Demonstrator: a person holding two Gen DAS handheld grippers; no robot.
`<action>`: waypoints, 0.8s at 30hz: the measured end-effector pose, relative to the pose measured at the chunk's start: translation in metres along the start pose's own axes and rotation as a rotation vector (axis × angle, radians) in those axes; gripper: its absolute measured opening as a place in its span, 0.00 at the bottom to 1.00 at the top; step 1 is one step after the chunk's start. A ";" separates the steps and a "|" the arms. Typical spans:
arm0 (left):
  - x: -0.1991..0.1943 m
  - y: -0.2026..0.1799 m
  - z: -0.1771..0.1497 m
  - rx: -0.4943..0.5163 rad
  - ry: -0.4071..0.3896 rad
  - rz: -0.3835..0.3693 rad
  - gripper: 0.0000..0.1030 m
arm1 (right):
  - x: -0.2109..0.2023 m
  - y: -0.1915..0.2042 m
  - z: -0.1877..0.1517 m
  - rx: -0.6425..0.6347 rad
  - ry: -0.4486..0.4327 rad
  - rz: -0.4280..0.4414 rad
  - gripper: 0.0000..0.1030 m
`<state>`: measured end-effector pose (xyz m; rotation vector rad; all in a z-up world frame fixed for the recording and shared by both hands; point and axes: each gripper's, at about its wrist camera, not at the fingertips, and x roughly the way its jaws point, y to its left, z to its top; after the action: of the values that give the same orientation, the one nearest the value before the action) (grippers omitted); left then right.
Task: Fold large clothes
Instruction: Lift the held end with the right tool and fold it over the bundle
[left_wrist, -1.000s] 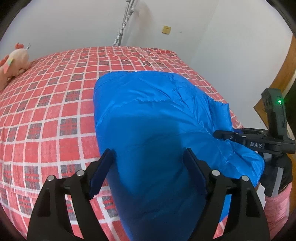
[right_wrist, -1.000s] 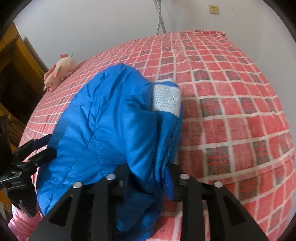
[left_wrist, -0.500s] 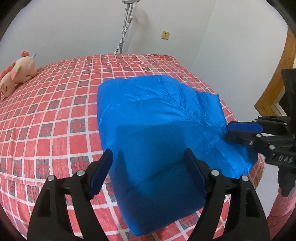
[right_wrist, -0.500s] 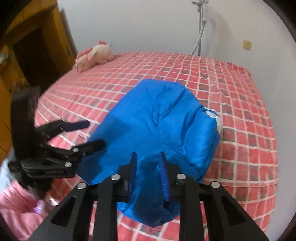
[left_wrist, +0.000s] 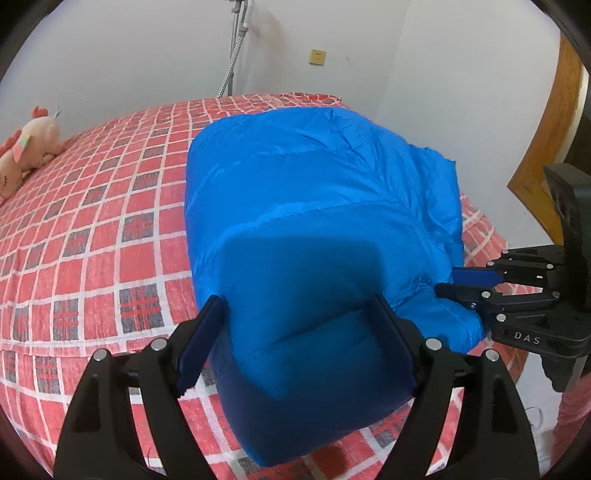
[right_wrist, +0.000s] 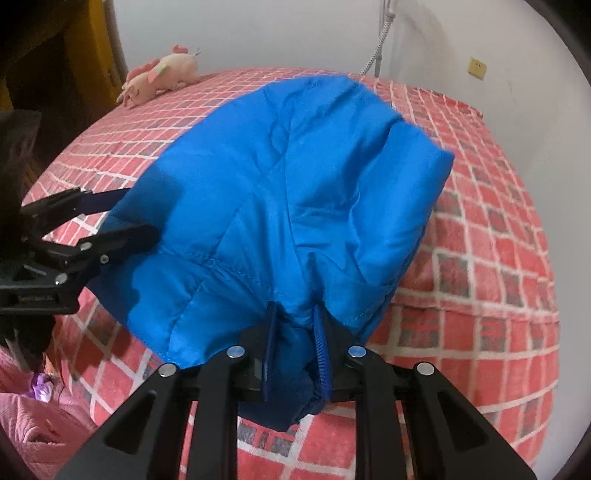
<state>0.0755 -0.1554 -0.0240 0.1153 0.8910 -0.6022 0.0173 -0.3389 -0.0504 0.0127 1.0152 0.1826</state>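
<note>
Item: blue puffer jacket (left_wrist: 317, 206), lg., quilted nylon shell w/ stitched baffles. It lies folded into a thick pad on the bed (left_wrist: 92, 236), filling centre frame in both wrist views and reaching from abt 12 o'clock down to 6 o'clock, near edge just shy of the mattress front.

Handling (our est.): light for its bulk, v. soft, springy; trapped air will make it puff back after pressing. Shell looks slick, so we expect layers to slide over each other. Not fragile. Best hold is at seams, hems or bunched corners where fabric is doubled; a pinch on a flat panel would prob. slip.

Left gripper (left_wrist: 295, 347): jaws spread wide, straddling the near fold at 6 o'clock, blue pads either side of the padding, not yet clamped that we can see.

Right gripper (right_wrist: 295, 354): jaws narrow, pinching a gathered bunch of jacket fabric at 6 o'clock in its own view; in left view it shows at 3 o'clock (left_wrist: 461, 284), tips at the jacket's side edge.

Other entries:
- Bedcover: red/white plaid w/ dark grey check squares, woven, matte, looks grippy vs. the shell.
- Plush toy (right_wrist: 162, 74): pink, soft, at 10 o'clock, well apart from jacket.
- Wall socket (left_wrist: 317, 57): yellowish plate, 12 o'clock.
- Hose (left_wrist: 232, 55): grey, ribbed, on white wall.
</note>
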 end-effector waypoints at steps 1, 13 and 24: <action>0.002 0.001 -0.001 -0.003 0.001 -0.003 0.78 | 0.001 -0.002 -0.002 0.013 -0.011 0.009 0.19; -0.011 0.015 0.020 -0.056 0.026 -0.048 0.73 | -0.035 -0.008 0.020 0.063 -0.040 0.061 0.21; 0.014 0.019 0.086 -0.070 0.005 -0.006 0.73 | -0.031 -0.021 0.107 0.105 -0.157 -0.045 0.21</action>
<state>0.1517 -0.1748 0.0172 0.0508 0.9162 -0.5755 0.0943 -0.3563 0.0305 0.0988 0.8667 0.0855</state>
